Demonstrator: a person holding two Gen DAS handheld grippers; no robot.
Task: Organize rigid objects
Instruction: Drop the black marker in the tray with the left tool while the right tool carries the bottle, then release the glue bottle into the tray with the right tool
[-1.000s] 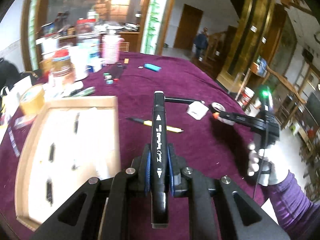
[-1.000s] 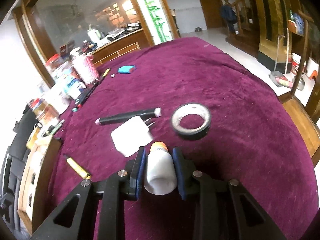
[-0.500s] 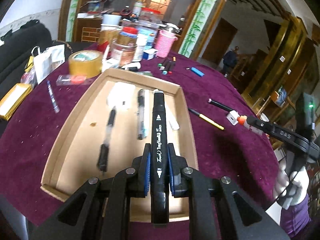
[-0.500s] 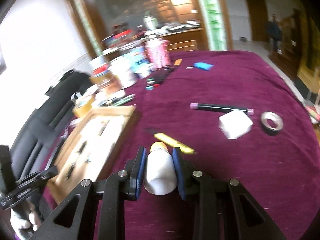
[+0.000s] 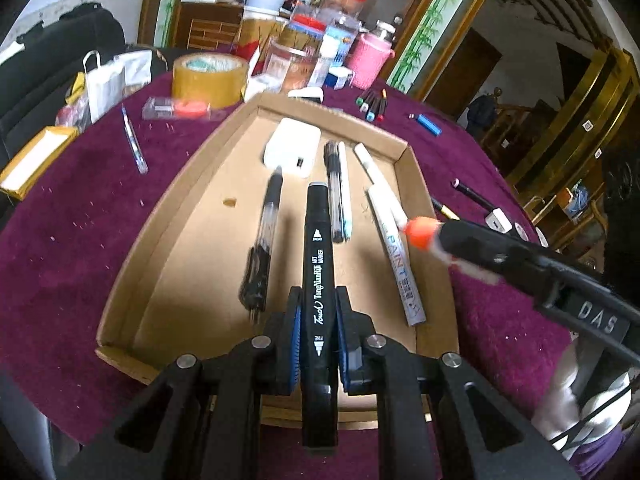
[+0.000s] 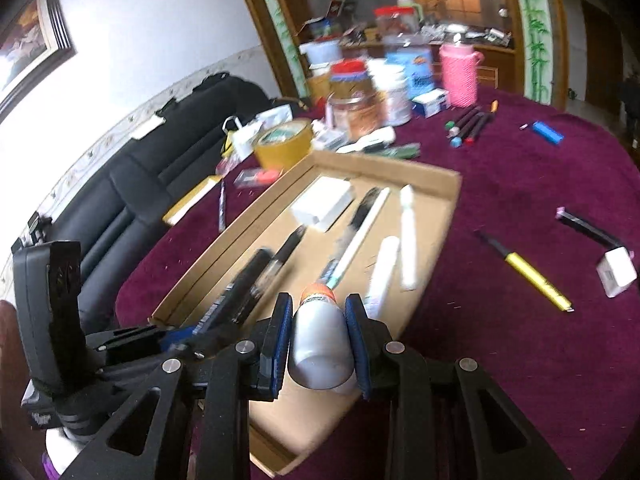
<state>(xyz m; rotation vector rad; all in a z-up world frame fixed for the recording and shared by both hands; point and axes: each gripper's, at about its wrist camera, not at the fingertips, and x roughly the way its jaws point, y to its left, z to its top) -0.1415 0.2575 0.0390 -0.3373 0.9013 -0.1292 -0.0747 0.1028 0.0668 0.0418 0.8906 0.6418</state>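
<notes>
2 loaded hand-held grippers above cardboard tray (image 5: 408,184), near its right wall.

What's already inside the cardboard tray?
Lying inside the cardboard tray: a white charger block, a clear pen with black grip, two pens side by side and a white paint marker. The held black marker hides part of the tray floor.

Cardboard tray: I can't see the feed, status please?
Left claw shut on black marker, over tray. Right claw shut on white bottle, at tray's edge. Pens and charger already inside.
</notes>
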